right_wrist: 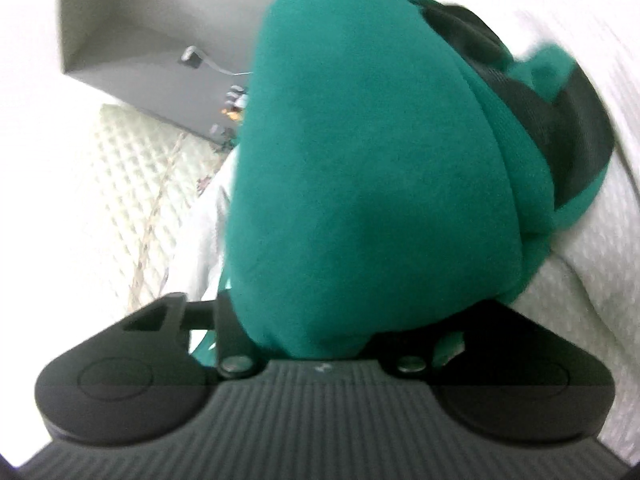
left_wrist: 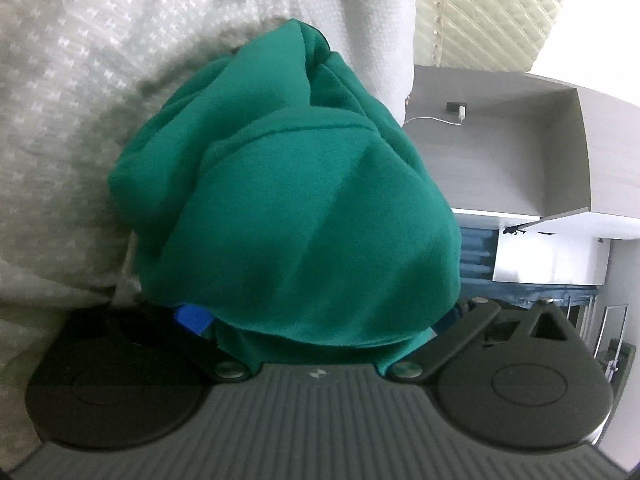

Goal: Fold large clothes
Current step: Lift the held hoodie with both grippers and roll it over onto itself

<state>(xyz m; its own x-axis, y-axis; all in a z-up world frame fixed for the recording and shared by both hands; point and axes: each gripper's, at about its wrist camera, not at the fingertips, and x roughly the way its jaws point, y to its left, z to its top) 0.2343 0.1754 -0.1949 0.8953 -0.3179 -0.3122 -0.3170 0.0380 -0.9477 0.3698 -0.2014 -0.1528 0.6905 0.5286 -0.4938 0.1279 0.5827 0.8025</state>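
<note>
White bedding (left_wrist: 80,80) | green garment (left_wrist: 300,200) bunched over both rolled claws

Blocked straight ahead in both wrist views by a bunched teal-green fleece garment (left_wrist: 304,208) (right_wrist: 360,184), draped over the fingers and hiding them. Hemmed in on the left of the left wrist view by the white waffle-textured bed cover (left_wrist: 72,112), touching the cloth. Open air to the right there, ahead of a grey panelled wall (left_wrist: 500,152) with a white charger cable (left_wrist: 432,120). Free gap left of the cloth in the right wrist view, over a cream quilted headboard (right_wrist: 132,184).
</note>
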